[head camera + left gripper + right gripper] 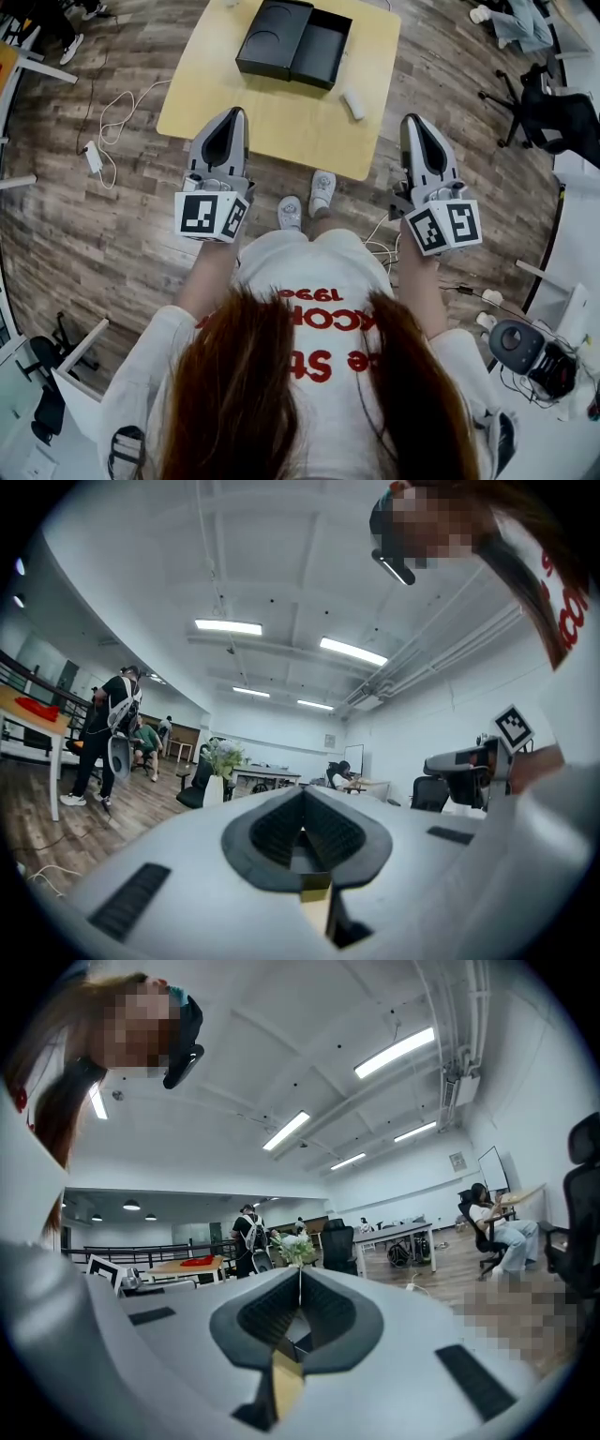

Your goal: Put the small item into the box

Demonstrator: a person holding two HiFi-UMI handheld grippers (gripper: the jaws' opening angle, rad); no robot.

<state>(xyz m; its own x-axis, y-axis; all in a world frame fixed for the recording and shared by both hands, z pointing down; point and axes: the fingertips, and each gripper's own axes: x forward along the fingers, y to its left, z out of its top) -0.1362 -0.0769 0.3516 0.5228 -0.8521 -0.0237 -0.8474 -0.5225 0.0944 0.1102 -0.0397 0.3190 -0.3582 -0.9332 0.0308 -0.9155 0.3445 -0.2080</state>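
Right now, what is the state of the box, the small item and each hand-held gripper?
Black rectangular box: open, two halves side by side.
Small white cylindrical item: lying on the yellow table, outside the box.
Left hand-held gripper: shut, empty.
Right hand-held gripper: shut, empty.

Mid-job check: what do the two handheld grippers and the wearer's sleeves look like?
The left gripper and right gripper are light grey tapered shells with black ribbed pads lining the jaws. Each carries a white cube with black square markers at its rear. The sleeves are white, on a top with red lettering.
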